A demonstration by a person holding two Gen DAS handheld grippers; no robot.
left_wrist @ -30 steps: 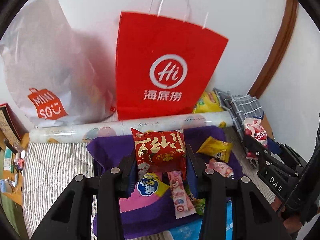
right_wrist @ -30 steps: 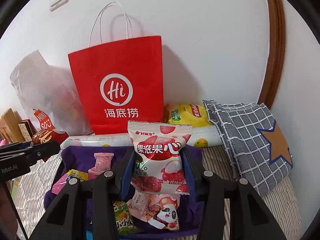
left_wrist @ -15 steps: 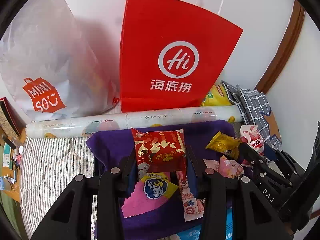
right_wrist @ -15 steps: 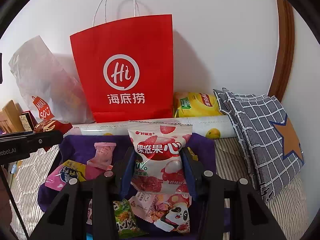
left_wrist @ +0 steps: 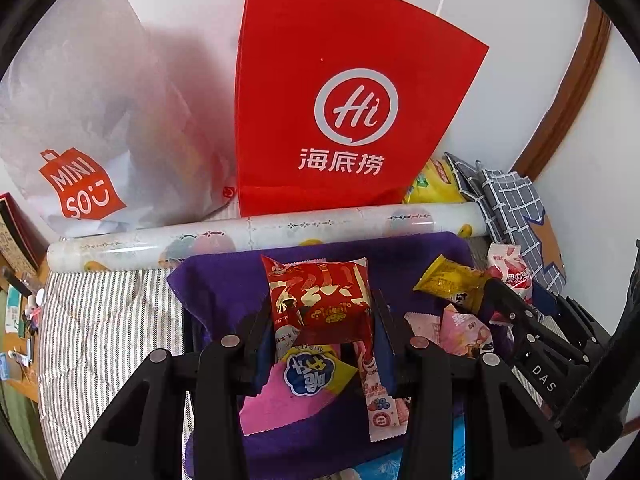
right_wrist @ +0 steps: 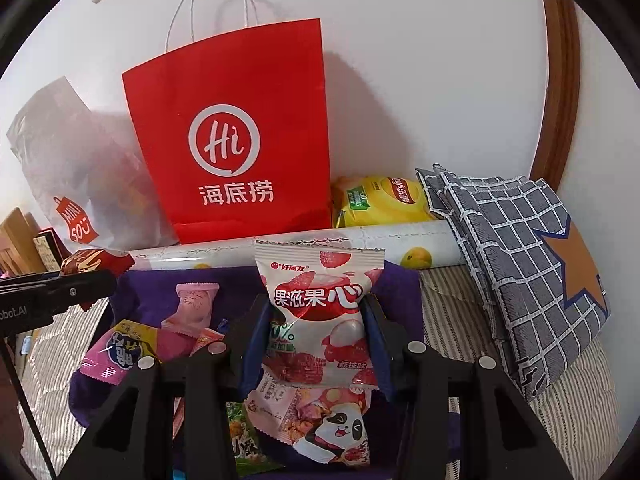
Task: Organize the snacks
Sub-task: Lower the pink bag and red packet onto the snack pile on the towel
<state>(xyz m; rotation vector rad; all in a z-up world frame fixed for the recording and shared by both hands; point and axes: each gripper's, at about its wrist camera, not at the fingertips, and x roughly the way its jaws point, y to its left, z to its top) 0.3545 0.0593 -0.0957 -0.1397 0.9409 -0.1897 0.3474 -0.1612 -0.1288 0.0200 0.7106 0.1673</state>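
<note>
While my left tool (left_wrist: 322, 320) pinches the red snack packet (left_wrist: 320, 300) above the purple cloth (left_wrist: 224, 284), my right tool (right_wrist: 318, 332) pinches the lychee jelly packet (right_wrist: 320, 312). Only the right view shows the whole yellow chip bag (right_wrist: 380, 200) beside the red paper bag (right_wrist: 236, 140).

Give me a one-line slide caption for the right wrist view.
Right gripper grips a white-and-pink lychee snack packet above the purple cloth, facing the red paper bag.
</note>
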